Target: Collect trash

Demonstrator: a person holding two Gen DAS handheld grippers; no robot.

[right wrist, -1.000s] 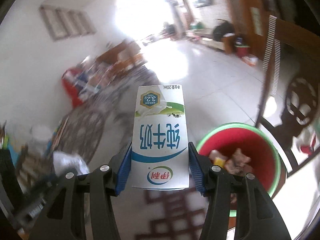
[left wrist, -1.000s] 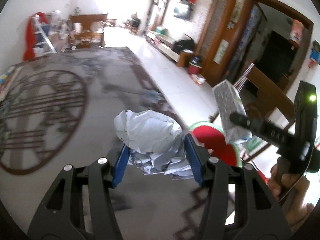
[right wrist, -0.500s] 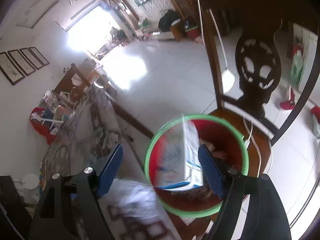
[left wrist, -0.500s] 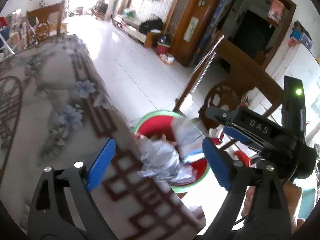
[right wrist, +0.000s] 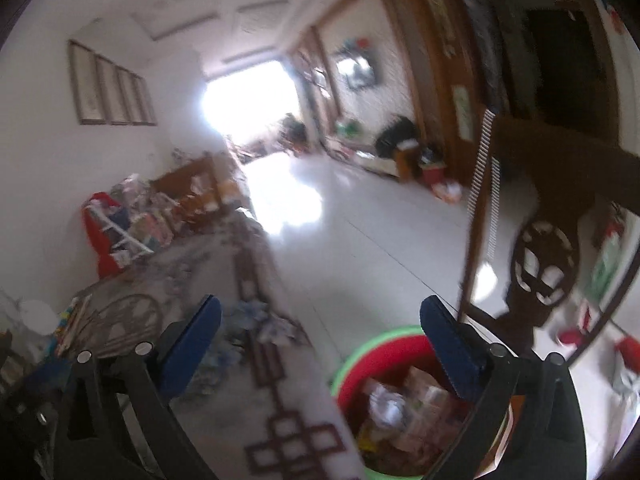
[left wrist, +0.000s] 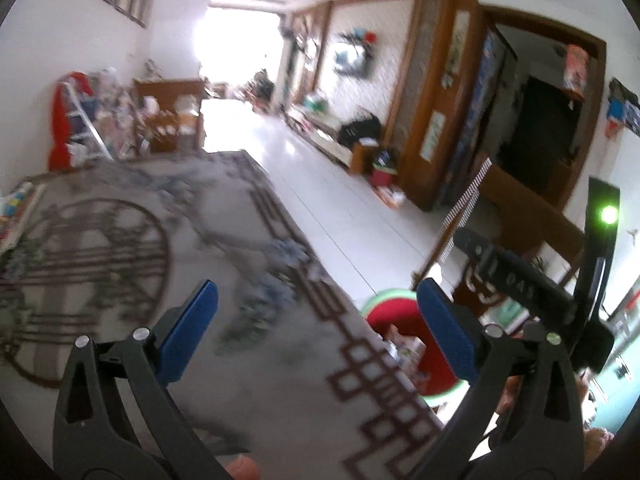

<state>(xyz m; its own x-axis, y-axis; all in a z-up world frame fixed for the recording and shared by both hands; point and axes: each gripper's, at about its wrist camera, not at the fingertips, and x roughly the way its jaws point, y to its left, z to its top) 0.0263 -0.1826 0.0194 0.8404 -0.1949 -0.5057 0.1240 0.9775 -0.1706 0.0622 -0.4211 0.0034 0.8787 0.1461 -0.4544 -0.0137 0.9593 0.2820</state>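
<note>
The red trash bin with a green rim [right wrist: 360,354] stands off the table's right edge; it holds crumpled paper and cartons [right wrist: 404,400]. It also shows in the left wrist view [left wrist: 390,308]. My left gripper [left wrist: 318,334] is open and empty above the patterned tablecloth [left wrist: 256,380]. My right gripper [right wrist: 320,344] is open and empty, above the table edge and the bin. The right gripper's body shows in the left wrist view [left wrist: 520,284] at the right.
A dark wooden chair [right wrist: 548,208] stands behind the bin. The tablecloth [right wrist: 208,408] covers the table at the left. Books or toys [left wrist: 16,204] lie at its far left edge. White tiled floor [right wrist: 360,224] runs back to cluttered furniture.
Both grippers opened and dropped their loads: the crumpled foil from the left, the milk carton from the right, into the bin. Both have since tilted up and back.
</note>
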